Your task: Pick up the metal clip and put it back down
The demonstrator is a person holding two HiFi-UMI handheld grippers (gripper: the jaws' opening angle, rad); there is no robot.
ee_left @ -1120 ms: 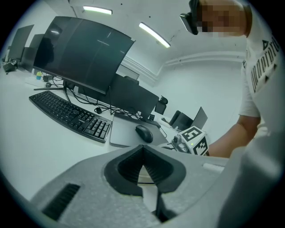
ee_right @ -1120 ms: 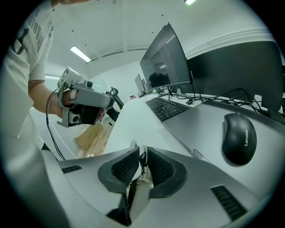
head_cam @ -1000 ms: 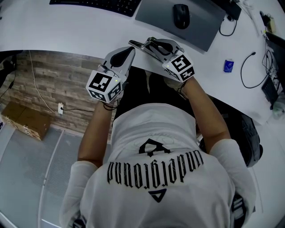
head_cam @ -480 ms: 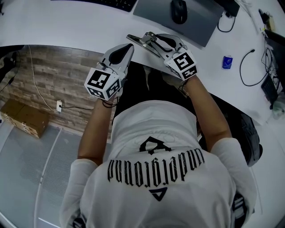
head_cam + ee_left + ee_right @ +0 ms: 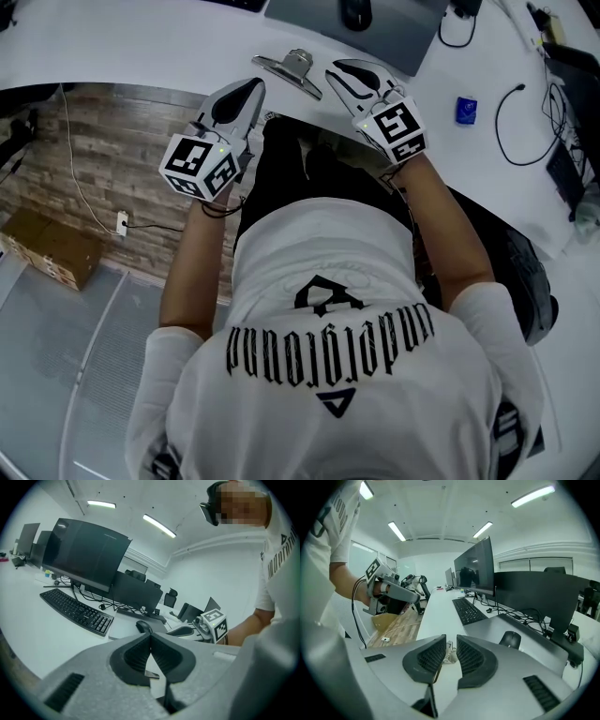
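Smooth white desk (image 5: 141, 47) bears shiny flat metal clip (image 5: 286, 71).

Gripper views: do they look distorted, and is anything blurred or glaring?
Left gripper view: strong fisheye bending, dark rounded corners, ceiling lights bright but not washing out the picture. Right gripper view: same bending, keyboard sharp. Head view: even light, metal clip sharp.
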